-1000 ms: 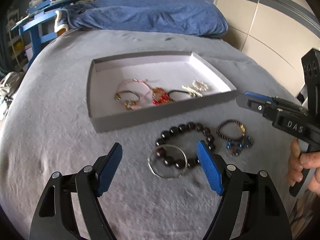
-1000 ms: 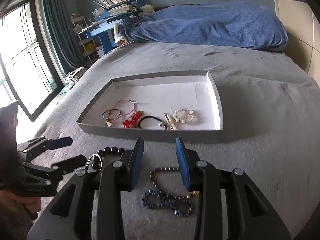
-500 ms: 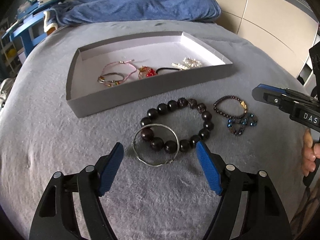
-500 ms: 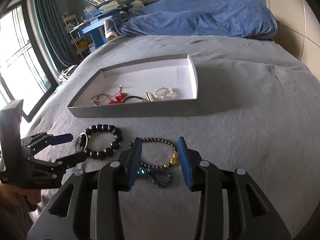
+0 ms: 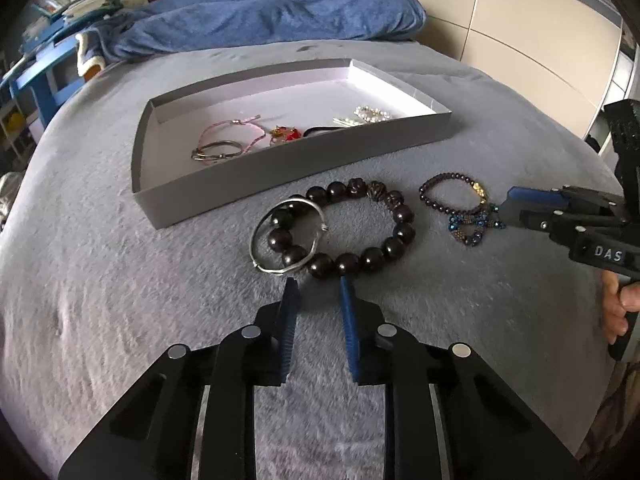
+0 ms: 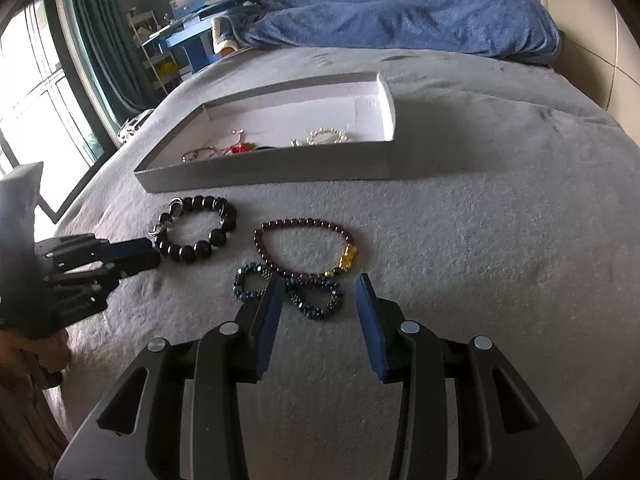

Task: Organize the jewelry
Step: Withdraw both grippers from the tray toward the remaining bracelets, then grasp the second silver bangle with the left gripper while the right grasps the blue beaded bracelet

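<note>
Tray: a shallow grey tray (image 5: 288, 168) sits on the grey bed cover (image 5: 120, 280); I take it as my landmark.
Inside the tray: a pink cord bracelet (image 5: 234, 130), a thin metal bangle (image 5: 218, 151), a red charm piece (image 5: 285, 135), a black cord (image 5: 320, 131) and a pearl bracelet (image 5: 370, 113) lie along its near side.
Dark bead bracelet: the dark bead bracelet (image 5: 352, 232) lies on the cover just in front of the tray's near wall.
Silver bangle: the silver bangle (image 5: 286, 236) rests over that bracelet's left beads.
Purple bracelet: the purple bead bracelet (image 6: 304, 246), with a gold charm, lies in front of the tray's right end.
Blue bracelet: the blue bead bracelet (image 6: 288, 290), twisted into a figure eight, touches the purple one on the side away from the tray.
Left gripper: the left gripper (image 5: 318, 286) has its jaws closing; tips are just short of the dark beads, nothing between them.
Right gripper: the right gripper (image 6: 318, 286) is unclenched, its fingers straddling the blue bracelet without pressing on it.
Blanket: a blue blanket (image 5: 280, 8) is bunched up beyond the tray.
</note>
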